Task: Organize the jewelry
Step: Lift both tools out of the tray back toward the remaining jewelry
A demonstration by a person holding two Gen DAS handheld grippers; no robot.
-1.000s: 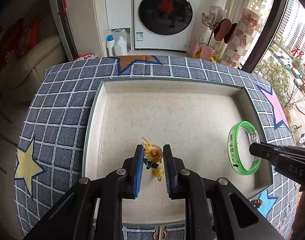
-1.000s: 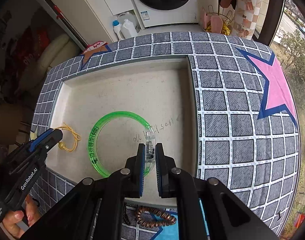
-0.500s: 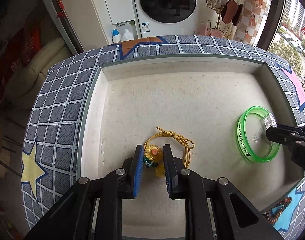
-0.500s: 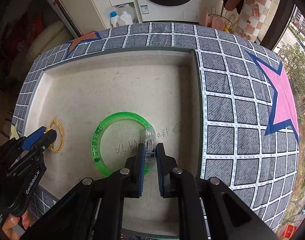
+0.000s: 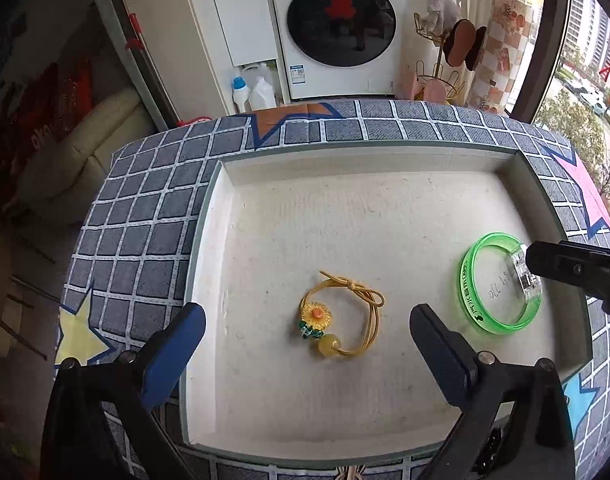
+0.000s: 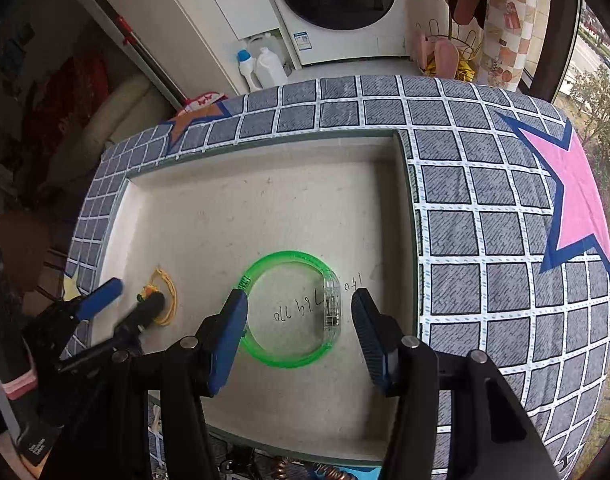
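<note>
Both grippers spreading over jewelry lying in the tray

The left gripper is opening, its jaws wide of the yellow sunflower hair tie lying flat between them. The right gripper is opening too, clear of the green bangle on the beige tray, which sits on a checked cloth.

Left gripper: black angular plastic frame, two fingers faced with blue ribbed pads, round silver screw heads at joints. Seen from right camera, black handle carries small white lettering, too blurred to read.

Right gripper: same build, black arms, blue ribbed pads, silver screws on each arm.

Pink cuff over grey sleeve at lower left edge of right camera view.
</note>
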